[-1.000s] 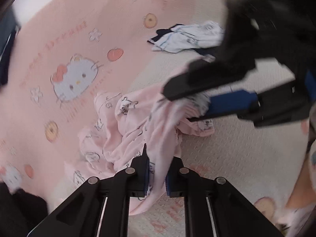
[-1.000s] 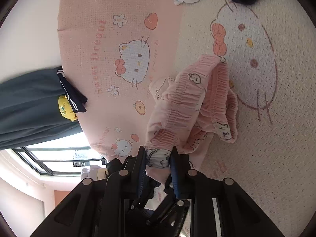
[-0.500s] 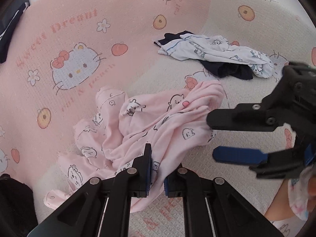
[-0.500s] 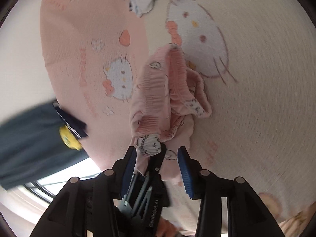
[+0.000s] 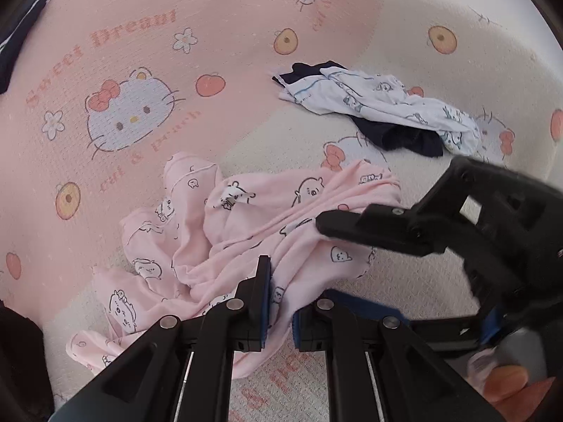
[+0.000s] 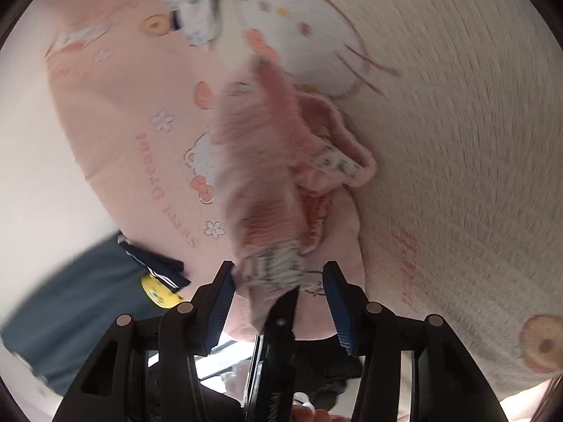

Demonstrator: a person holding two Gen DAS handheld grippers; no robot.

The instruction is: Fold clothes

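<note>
The left hand-held gripper (image 5: pixel 279 300) is clenched on a fold of the crumpled pink garment (image 5: pixel 246 239) lying on the bed (image 5: pixel 457 246), while at three o'clock the right hand-held gripper (image 6: pixel 279 290) is opening, its jaws straddling the cloth's hem unpressed.

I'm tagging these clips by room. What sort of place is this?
Most likely a bedroom at home. The clothes lie on a soft pink cartoon-cat bedspread, a crumpled pink printed garment and a white one are strewn across it, and a dark curtain hangs beside it.
</note>
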